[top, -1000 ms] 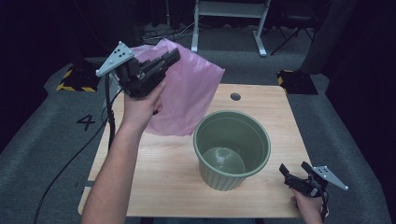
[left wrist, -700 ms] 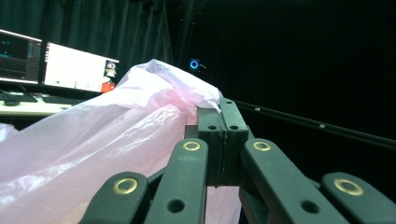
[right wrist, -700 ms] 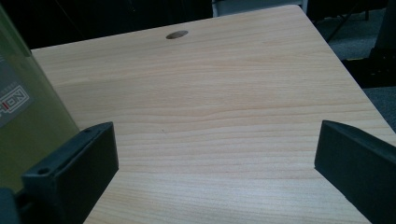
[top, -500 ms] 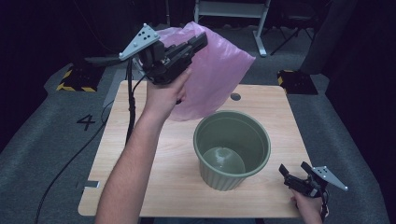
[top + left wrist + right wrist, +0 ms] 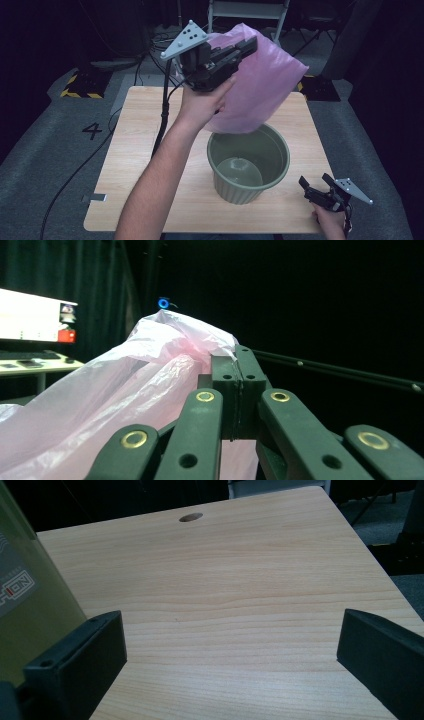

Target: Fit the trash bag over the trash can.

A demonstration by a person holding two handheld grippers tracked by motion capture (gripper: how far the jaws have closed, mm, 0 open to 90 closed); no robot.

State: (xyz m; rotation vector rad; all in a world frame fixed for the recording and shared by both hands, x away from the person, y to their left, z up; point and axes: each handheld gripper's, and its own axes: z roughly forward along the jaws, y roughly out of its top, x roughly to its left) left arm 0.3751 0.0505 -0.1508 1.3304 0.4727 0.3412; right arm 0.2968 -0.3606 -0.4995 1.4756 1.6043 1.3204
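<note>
Above the bin [image 5: 248, 165], left tongs [image 5: 247, 47] pinch the pink bag [image 5: 260, 90].

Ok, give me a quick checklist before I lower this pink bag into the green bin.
1. Grip on the pink bag: left gripper fingers are closed on a fold of it. Ok.
2. Bag above the green bin: its lower end hangs over the back rim. Ok.
3. Bin interior free: nothing seen inside. Ok.
4. Bag mouth open: cannot tell.
5. Right gripper ready to help: open, at the table edge beside the bin, holding nothing. Ok.
</note>
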